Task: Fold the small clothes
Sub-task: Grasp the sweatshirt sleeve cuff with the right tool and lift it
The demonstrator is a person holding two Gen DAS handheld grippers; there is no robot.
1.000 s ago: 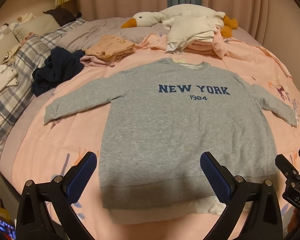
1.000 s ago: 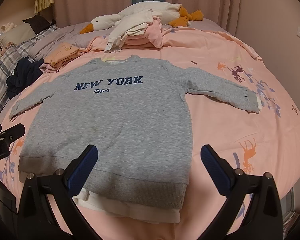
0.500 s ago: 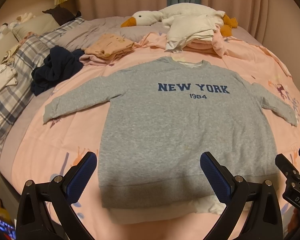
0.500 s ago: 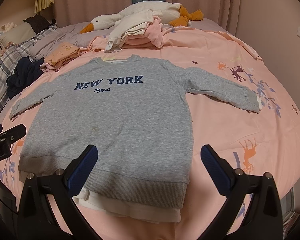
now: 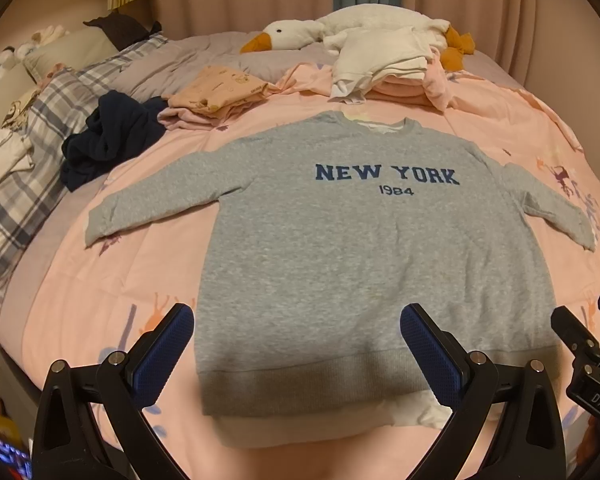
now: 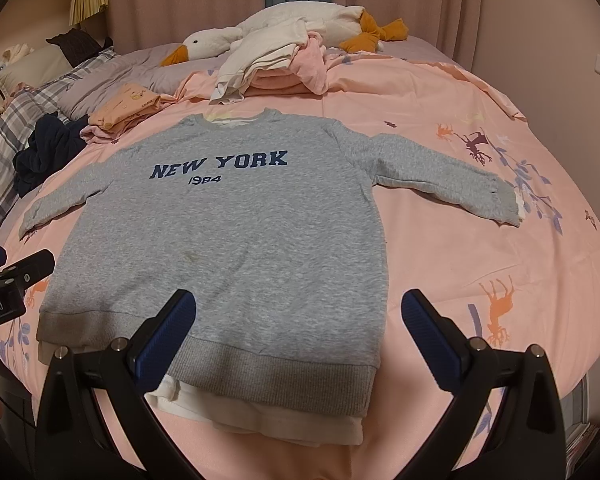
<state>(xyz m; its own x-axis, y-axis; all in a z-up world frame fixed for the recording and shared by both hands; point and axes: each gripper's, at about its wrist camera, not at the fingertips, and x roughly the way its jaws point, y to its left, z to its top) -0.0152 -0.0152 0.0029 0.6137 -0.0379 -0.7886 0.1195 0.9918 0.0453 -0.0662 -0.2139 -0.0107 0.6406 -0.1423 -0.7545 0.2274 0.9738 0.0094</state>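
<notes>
Grey NEW YORK sweatshirt (image 5: 364,256) lay flat, sleeves spread, near the bed's (image 6: 500,280) front edge, w/ a white layer showing under its hem. Left gripper (image 5: 296,344) & right gripper (image 6: 300,332) hovered over the hem, fingers wide apart, holding nothing.

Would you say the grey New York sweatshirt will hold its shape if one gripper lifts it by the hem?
Probably not: the grey sweatshirt lies limp and flat, so it should sag. The white layer showing under its hem may slip out separately.
</notes>
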